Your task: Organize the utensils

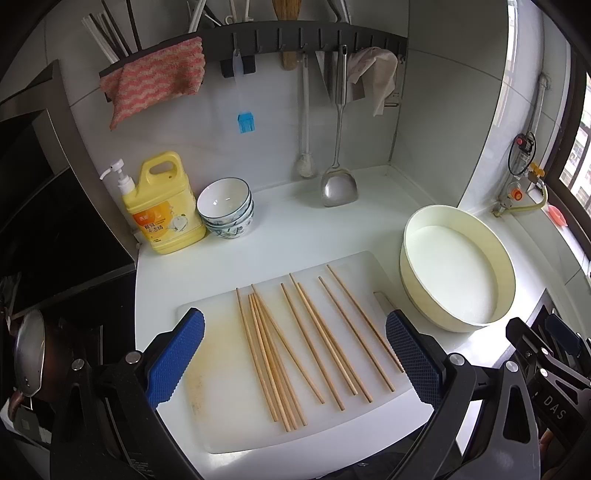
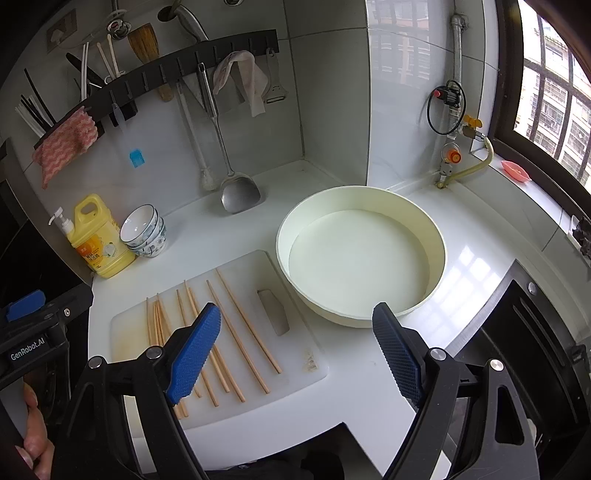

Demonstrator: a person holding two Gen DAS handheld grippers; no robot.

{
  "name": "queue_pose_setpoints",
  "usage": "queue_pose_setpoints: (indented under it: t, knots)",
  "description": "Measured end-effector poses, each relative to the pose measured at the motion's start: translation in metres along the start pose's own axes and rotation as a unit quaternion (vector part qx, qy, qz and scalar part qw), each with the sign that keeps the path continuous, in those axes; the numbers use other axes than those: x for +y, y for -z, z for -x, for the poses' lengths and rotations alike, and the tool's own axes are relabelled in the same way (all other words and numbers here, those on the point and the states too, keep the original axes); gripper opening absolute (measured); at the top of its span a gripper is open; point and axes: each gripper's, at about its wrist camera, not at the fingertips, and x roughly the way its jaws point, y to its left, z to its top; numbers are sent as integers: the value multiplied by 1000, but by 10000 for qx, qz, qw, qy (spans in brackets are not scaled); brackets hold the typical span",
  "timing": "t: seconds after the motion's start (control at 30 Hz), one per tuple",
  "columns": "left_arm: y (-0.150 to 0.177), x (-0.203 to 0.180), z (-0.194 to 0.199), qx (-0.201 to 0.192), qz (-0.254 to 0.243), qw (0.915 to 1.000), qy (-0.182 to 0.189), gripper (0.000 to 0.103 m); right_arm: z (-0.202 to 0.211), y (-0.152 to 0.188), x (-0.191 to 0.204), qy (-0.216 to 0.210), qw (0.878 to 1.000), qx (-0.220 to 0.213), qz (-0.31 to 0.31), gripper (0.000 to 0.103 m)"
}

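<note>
The left claw (image 1: pixel 295 354) is being held spread wide above the near edge of the white cutting board (image 1: pixel 218 332), with nothing between its blue pads (image 1: pixel 177 358). The wooden chopsticks (image 1: pixel 303 343) are lying loose on that board, fanned roughly from 6 toward 11 o'clock; a tight bunch is seen at the left and two looser pairs toward 3 o'clock. The board is resting on the white tabletop (image 1: pixel 295 236).

The right claw (image 2: pixel 295 354) is likewise being held spread and empty, its left pad (image 2: pixel 194 354) overlapping the chopsticks (image 2: pixel 240 332) in the right wrist view, though contact cannot be told. At 12 to 1 o'clock of this claw a cream round basin (image 2: pixel 439 251) is standing just beside the cutting board (image 2: pixel 236 273).

Toward 10 o'clock a yellow detergent bottle (image 1: pixel 166 206) and stacked bowls (image 1: pixel 227 206) are being kept against the wall, and a steel spatula (image 1: pixel 340 147) is hanging from the dark rack (image 1: pixel 295 33).
</note>
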Motion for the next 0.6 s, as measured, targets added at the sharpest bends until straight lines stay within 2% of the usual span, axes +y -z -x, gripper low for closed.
queue_pose_setpoints:
  t: [0.6]
  knots:
    - [6, 19, -4, 85, 155, 9998, -57, 97, -5, 2, 12, -127, 9999, -13, 117, 80]
